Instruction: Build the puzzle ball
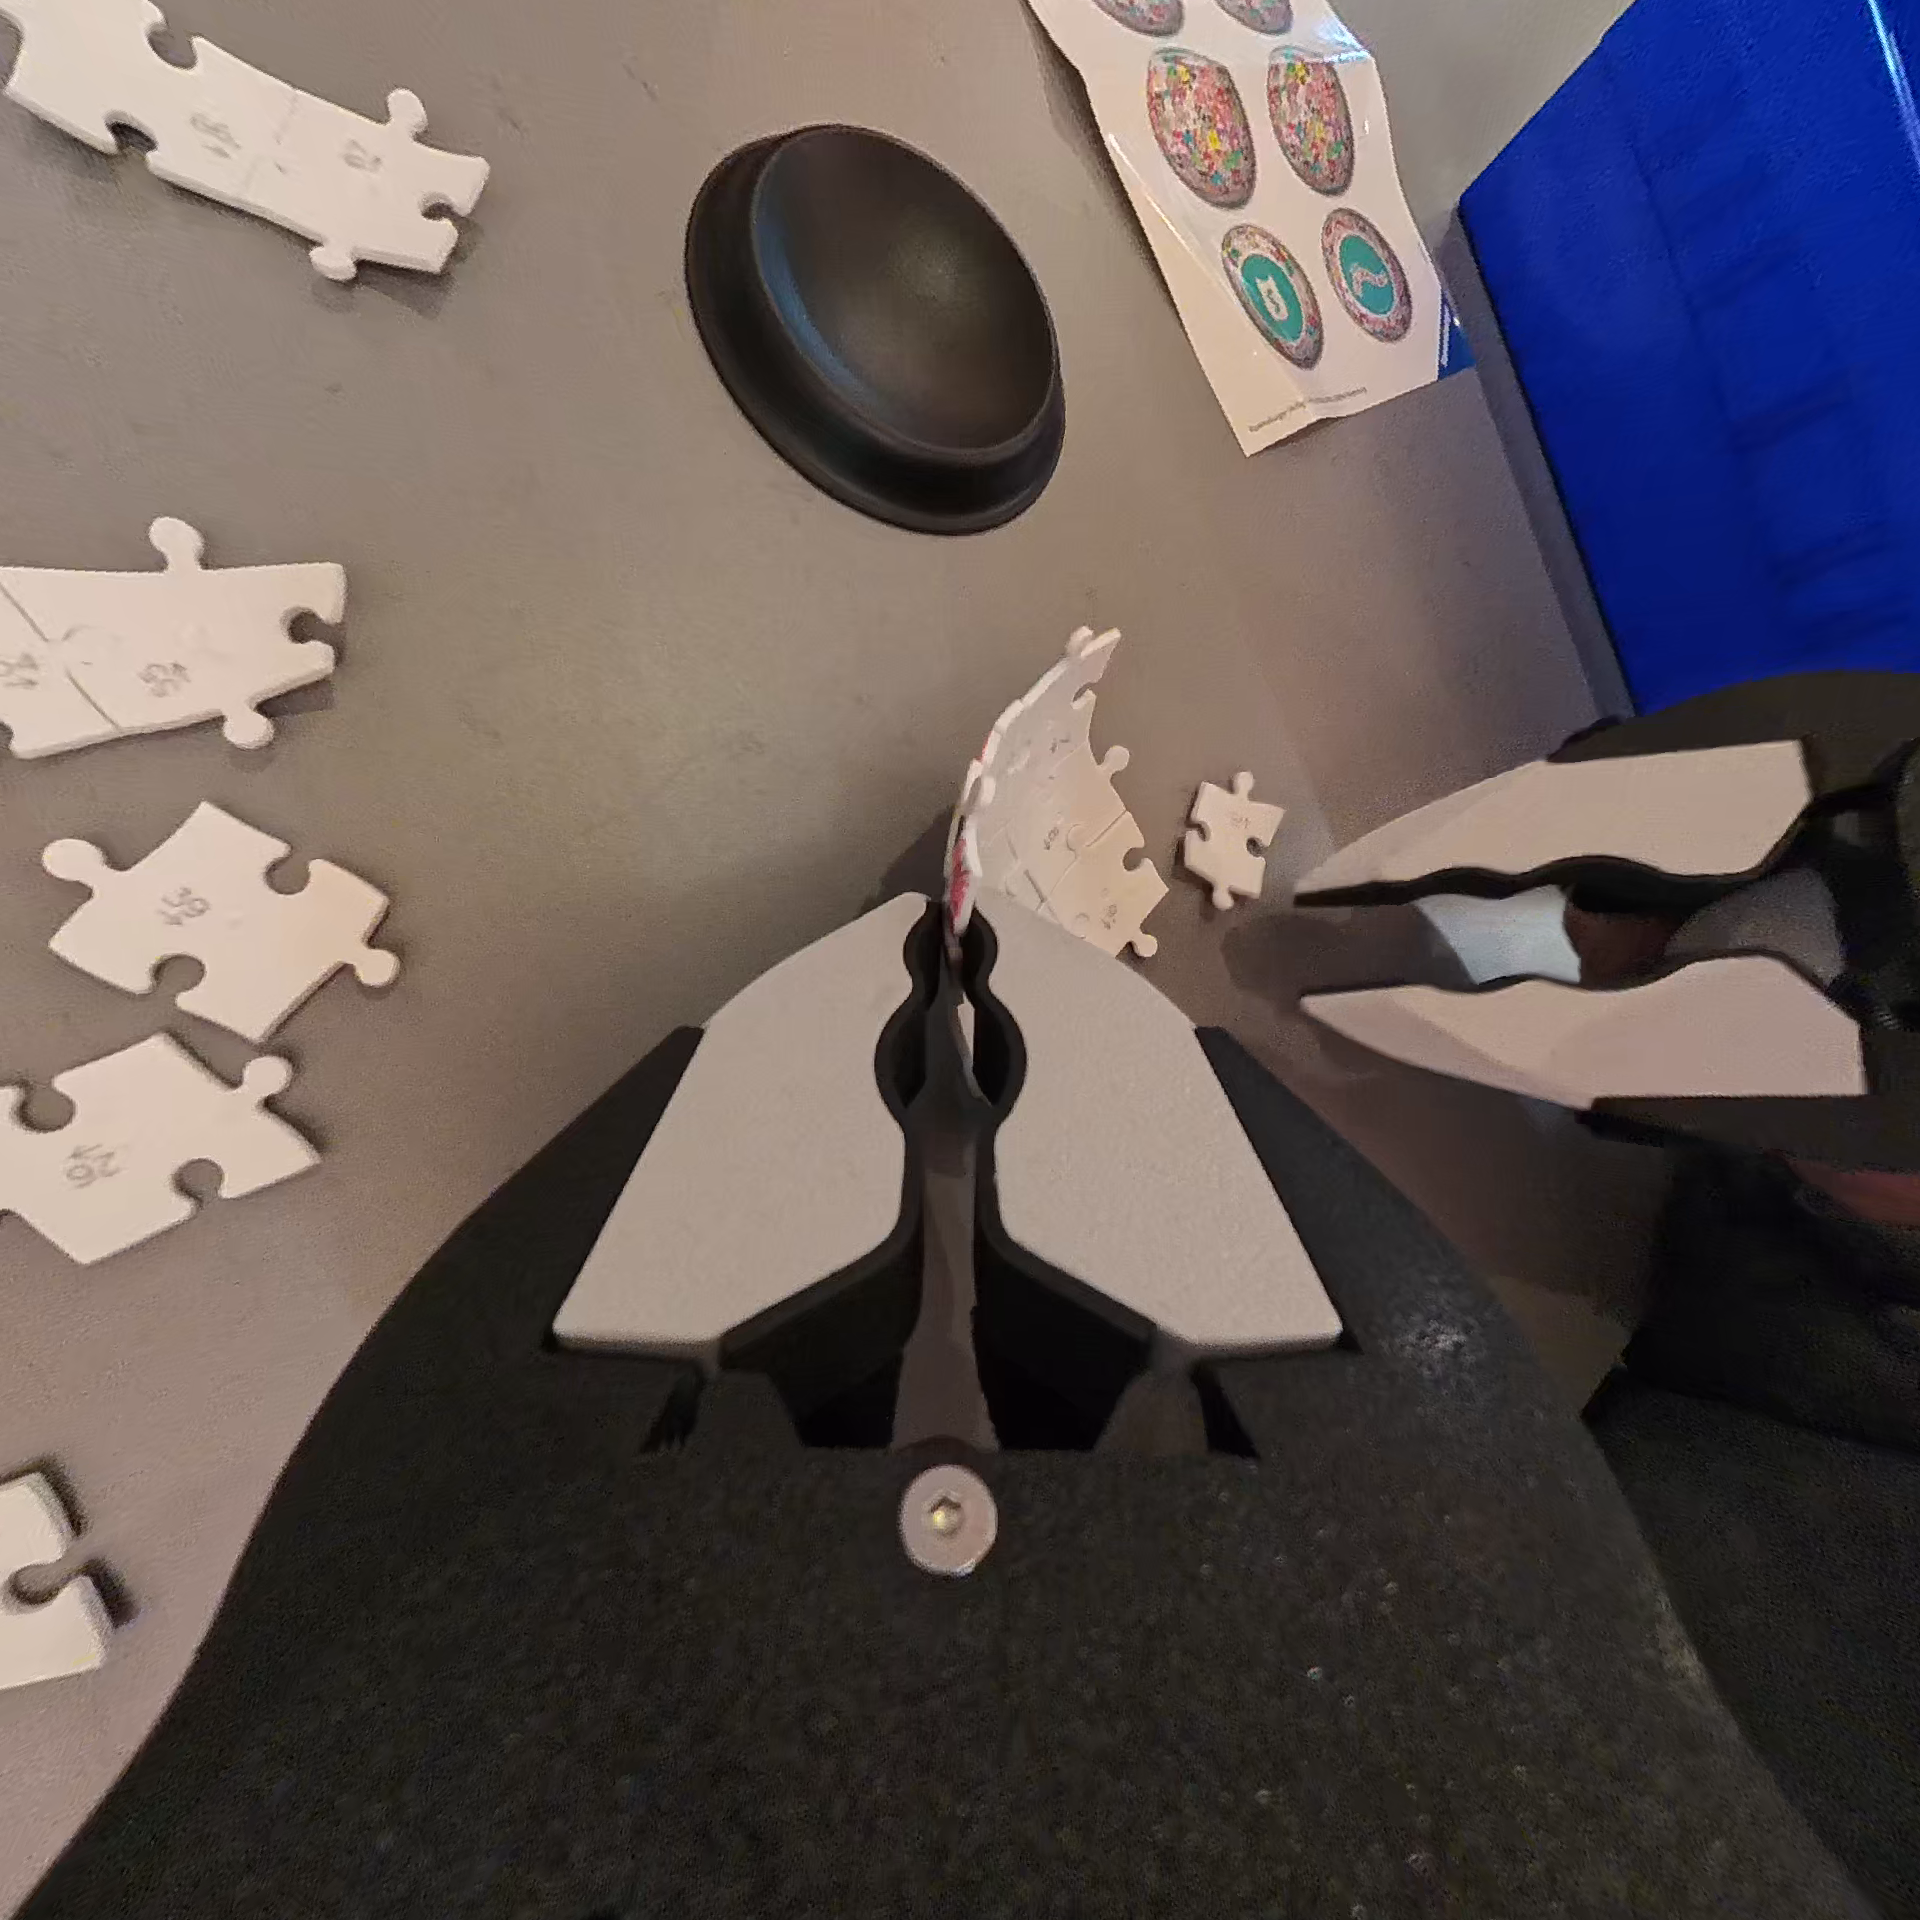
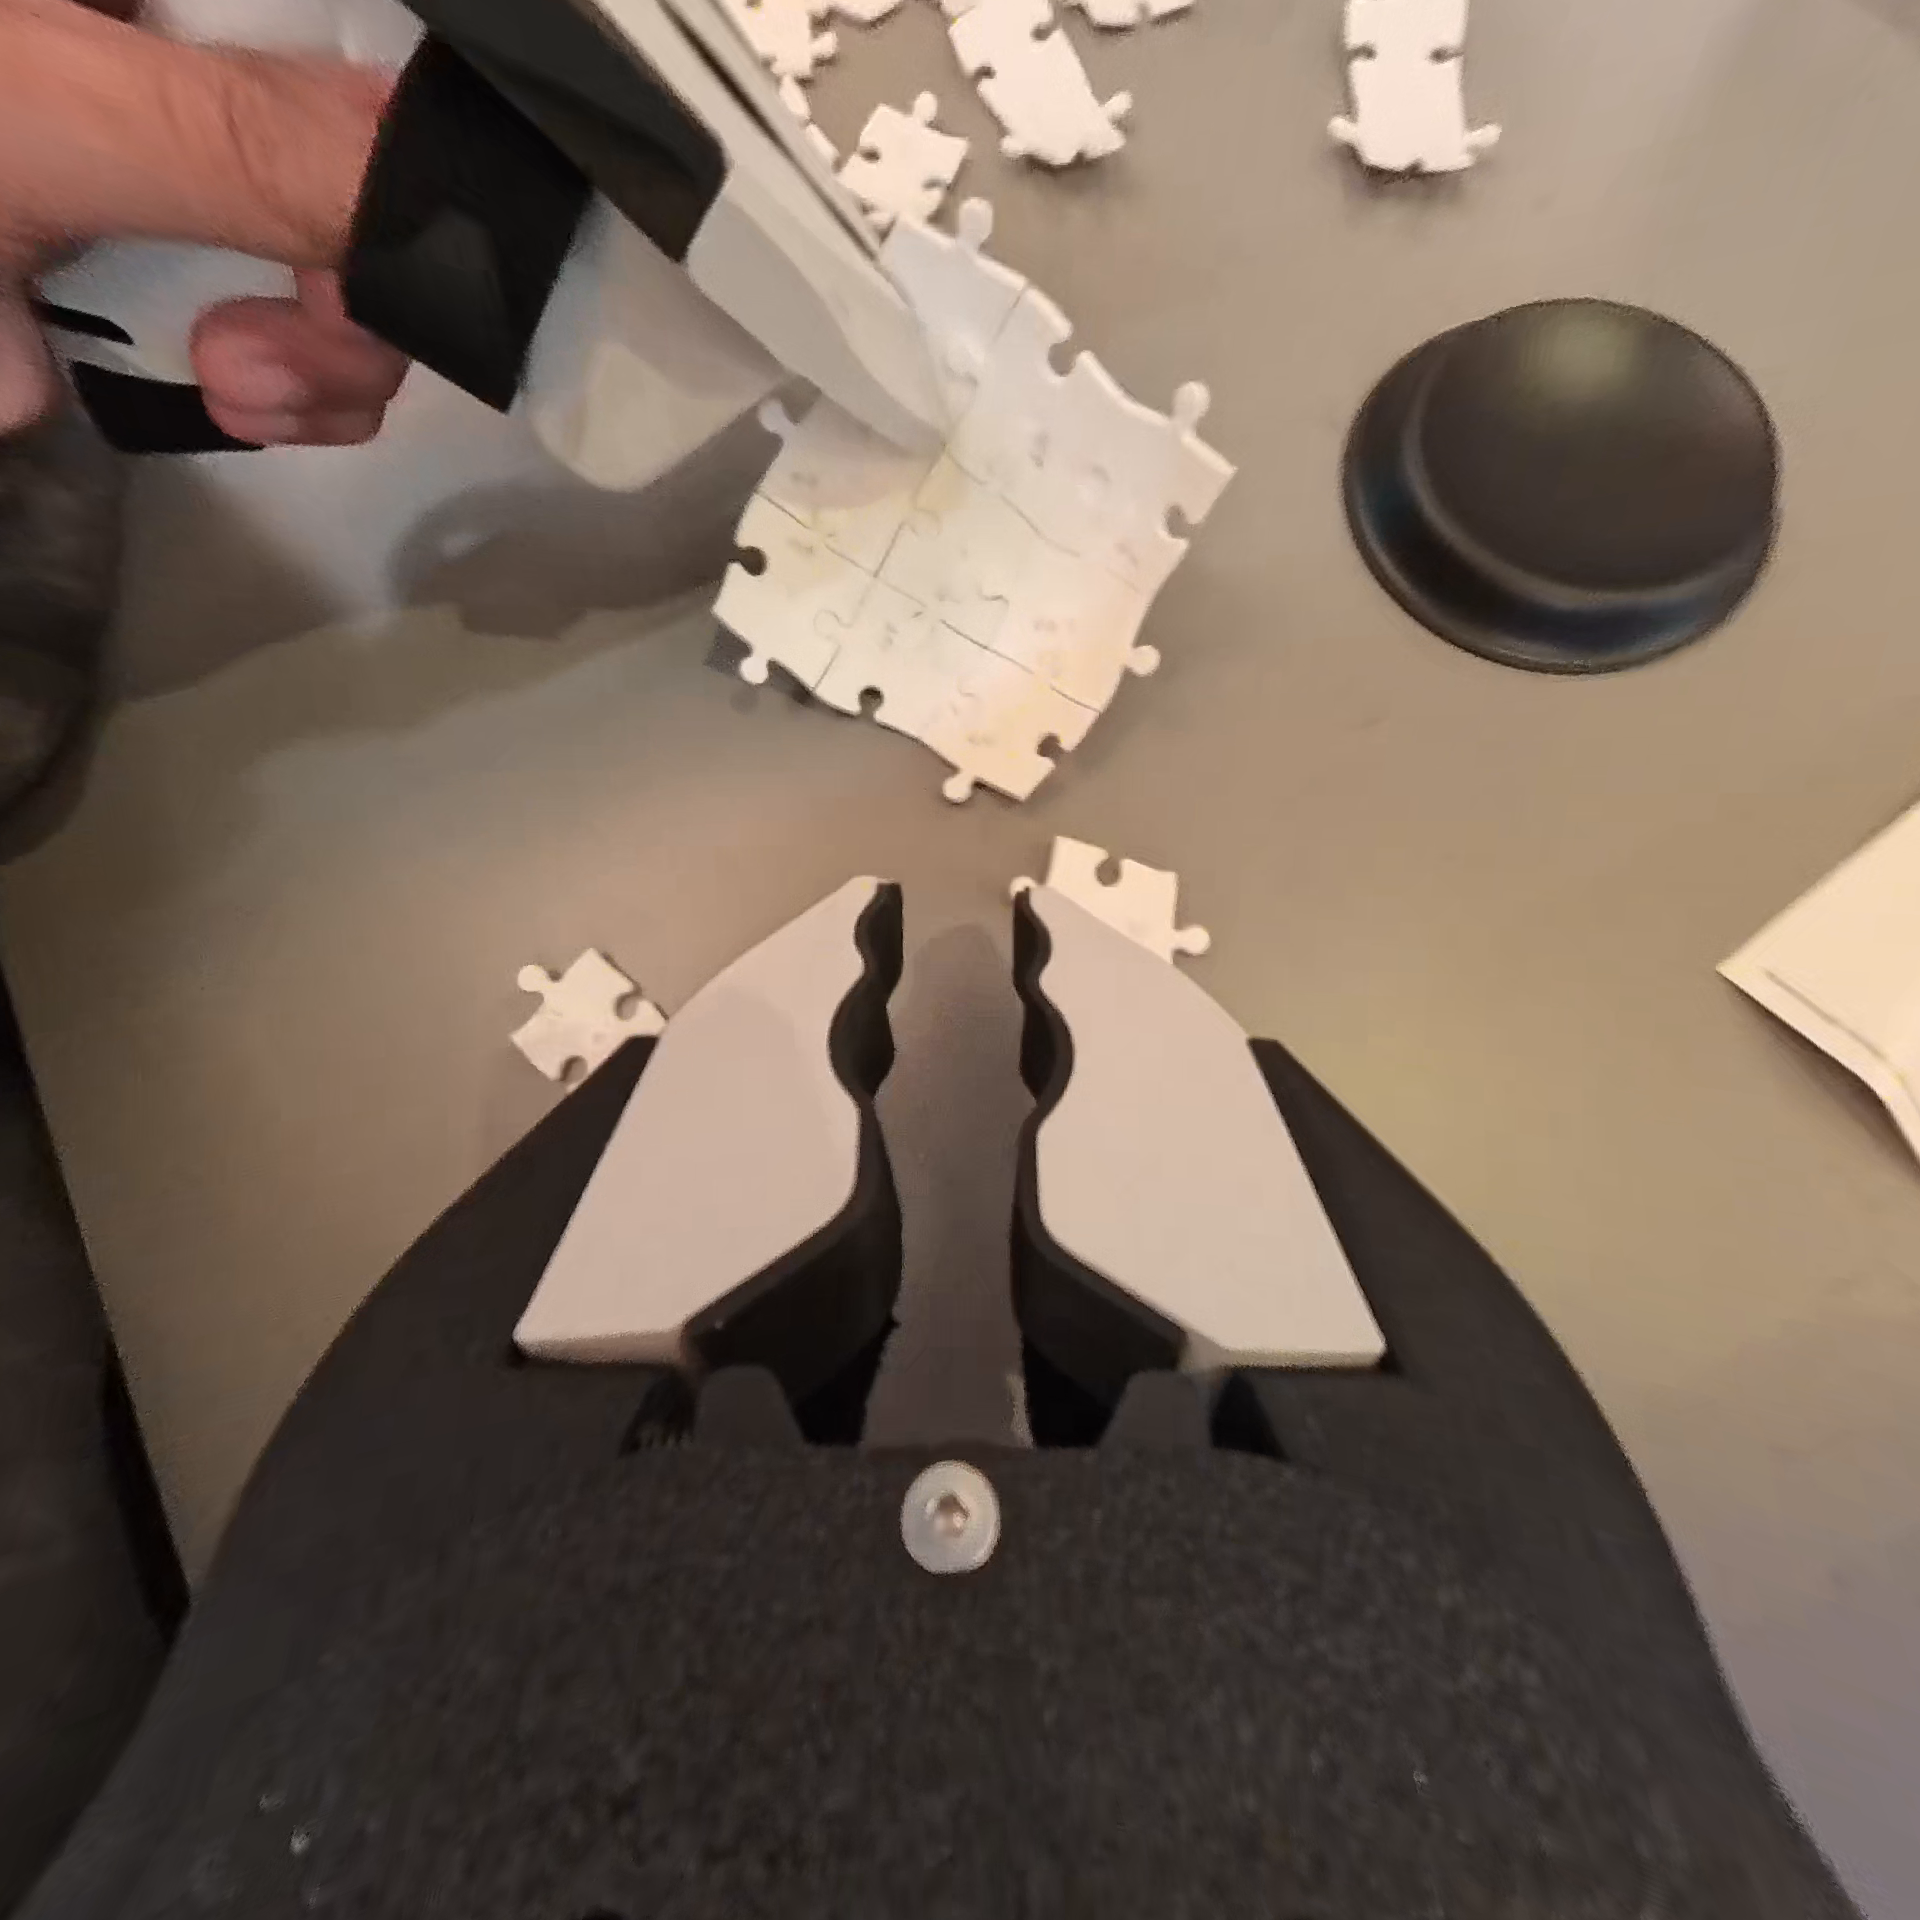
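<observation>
My left gripper is shut on the edge of a curved, assembled section of white puzzle pieces and holds it tilted up off the grey table. In the right wrist view the section shows its numbered white back, with the left gripper clamped on its far left corner. My right gripper is open and empty, low over the table. A single loose piece lies just past its right fingertip and another lies to its left. The right gripper also shows in the left wrist view beside a small piece.
A black round stand sits on the table beyond the section. Loose pieces and short joined strips lie to the left. A printed instruction sheet and a blue box lie at the far right. A hand holds the left gripper. My hands' fingertips stand some 10 cm from each other.
</observation>
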Demonstrator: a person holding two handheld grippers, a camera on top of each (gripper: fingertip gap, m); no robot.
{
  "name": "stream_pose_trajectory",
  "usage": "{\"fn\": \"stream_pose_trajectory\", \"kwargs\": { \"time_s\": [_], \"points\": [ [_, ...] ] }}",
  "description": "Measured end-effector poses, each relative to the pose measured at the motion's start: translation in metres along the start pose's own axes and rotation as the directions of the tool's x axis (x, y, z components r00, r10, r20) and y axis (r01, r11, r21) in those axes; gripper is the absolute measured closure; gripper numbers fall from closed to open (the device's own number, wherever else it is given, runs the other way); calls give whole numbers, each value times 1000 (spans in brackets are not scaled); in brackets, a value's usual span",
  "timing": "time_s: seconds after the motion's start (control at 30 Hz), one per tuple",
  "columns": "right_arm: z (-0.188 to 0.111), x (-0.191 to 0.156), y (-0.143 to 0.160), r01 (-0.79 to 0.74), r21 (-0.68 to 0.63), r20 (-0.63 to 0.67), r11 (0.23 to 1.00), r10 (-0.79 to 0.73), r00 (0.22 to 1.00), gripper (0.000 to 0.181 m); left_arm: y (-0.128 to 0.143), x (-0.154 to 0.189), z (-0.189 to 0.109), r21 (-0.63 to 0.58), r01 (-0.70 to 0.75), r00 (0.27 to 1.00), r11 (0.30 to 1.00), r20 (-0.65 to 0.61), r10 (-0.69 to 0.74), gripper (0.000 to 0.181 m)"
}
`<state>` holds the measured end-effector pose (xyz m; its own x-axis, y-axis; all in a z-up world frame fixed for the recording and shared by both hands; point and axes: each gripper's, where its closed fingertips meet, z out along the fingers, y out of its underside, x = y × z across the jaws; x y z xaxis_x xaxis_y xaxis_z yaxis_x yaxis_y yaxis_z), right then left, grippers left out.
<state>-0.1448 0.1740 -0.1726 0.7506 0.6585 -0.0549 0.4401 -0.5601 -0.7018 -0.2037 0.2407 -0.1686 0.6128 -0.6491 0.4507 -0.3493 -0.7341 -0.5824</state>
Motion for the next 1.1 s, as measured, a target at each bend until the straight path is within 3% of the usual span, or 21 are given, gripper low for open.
{"fn": "stream_pose_trajectory", "kwargs": {
  "time_s": [0.13,0.37,0.43,0.53,0.63,1.1],
  "points": [
    [19,3,10,24,-65,-28,998,-26,999,161,1,-1,0,-3,-1,1000,1000,1,1,179],
    [6,12,23,5,-112,-44,994,-10,999,161,0,-3,-2,0,2,1000,1000,4,-2,179],
    [2,14,15,3,-79,-52,997,-7,999,160,0,-3,-1,-2,3,1000,1000,1,-3,179],
    [8,12,3,-9,-44,-36,999,7,999,155,1,-2,-1,-5,2,1000,1000,1,-2,179],
    [17,15,11,6,-95,-51,995,-11,999,155,1,-2,-1,-6,-1,1000,1000,3,1,179],
    [5,27,22,-17,-110,-62,994,10,998,158,1,-2,-2,-6,-3,1000,1000,6,3,179]
  ]
}}
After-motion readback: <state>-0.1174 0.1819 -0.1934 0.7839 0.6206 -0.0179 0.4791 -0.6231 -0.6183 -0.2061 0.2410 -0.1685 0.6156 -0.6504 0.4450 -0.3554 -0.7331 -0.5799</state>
